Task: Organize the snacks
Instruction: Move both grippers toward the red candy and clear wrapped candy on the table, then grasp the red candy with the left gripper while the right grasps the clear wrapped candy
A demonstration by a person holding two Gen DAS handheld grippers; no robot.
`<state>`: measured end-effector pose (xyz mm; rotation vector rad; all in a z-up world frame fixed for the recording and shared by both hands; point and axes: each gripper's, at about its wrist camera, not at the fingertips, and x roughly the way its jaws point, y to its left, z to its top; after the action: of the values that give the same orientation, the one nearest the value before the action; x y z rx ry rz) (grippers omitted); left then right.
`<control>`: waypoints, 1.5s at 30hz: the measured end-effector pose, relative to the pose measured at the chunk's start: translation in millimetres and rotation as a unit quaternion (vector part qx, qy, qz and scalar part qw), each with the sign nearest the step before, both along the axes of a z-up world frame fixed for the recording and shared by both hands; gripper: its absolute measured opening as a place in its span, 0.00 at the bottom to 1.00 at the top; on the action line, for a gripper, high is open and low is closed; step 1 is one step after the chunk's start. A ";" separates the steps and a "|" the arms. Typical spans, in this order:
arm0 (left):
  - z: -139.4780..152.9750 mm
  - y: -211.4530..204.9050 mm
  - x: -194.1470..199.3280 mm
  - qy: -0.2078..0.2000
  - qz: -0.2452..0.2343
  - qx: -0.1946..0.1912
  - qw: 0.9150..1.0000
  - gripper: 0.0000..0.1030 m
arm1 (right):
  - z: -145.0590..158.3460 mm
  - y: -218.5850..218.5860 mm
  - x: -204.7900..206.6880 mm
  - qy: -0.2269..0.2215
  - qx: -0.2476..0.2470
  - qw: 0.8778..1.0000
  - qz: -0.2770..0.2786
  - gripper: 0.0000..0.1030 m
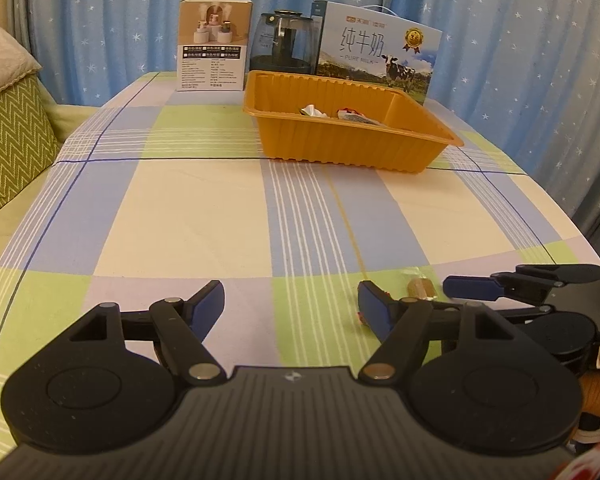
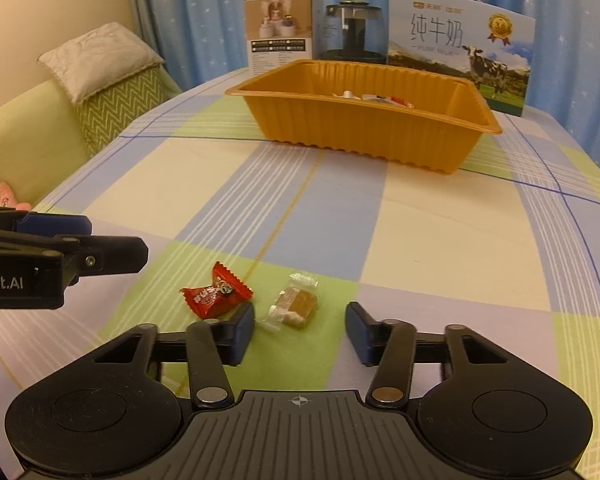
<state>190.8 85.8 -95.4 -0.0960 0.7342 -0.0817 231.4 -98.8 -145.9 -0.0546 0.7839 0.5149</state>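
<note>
Right tool straddling a wrapped brown candy

The right tool [image 2: 300, 330] is released, jaws either side of the brown candy [image 2: 295, 307] on the worktop [image 2: 420, 240], not pressing. Light, crinkly, slippery wrapper: pinch the firm block. Red candy [image 2: 216, 294] lies just beside; orange tray [image 2: 364, 120] well apart. Left tool [image 1: 291, 304] released, empty.

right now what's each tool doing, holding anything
left tool: open, holding nothing
right tool: open around the brown candy, not gripping it
</note>
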 end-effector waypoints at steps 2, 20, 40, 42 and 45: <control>-0.1 -1.3 0.1 0.000 -0.003 0.002 1.000 0.69 | 0.5 0.7 1.2 0.000 0.002 1.000 0.003 0.42; -3.1 -10.0 2.1 0.002 -0.025 0.005 1.000 0.69 | 2.3 -2.2 6.7 -0.007 -0.004 1.000 -0.014 0.20; -23.7 -60.3 23.0 0.015 -0.107 0.037 0.993 0.43 | 13.2 -33.8 12.6 0.008 0.021 0.997 -0.078 0.20; -26.9 -61.1 25.8 0.022 -0.102 0.036 0.994 0.39 | 13.0 -34.4 13.1 0.009 0.022 0.997 -0.079 0.20; -31.4 -61.0 27.2 0.027 -0.096 0.038 0.994 0.37 | 12.3 -35.1 13.2 0.010 0.023 0.996 -0.080 0.20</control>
<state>218.0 24.7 -126.8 0.0455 0.7992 -0.2341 244.6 -134.0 -133.6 0.0561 0.7885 0.3810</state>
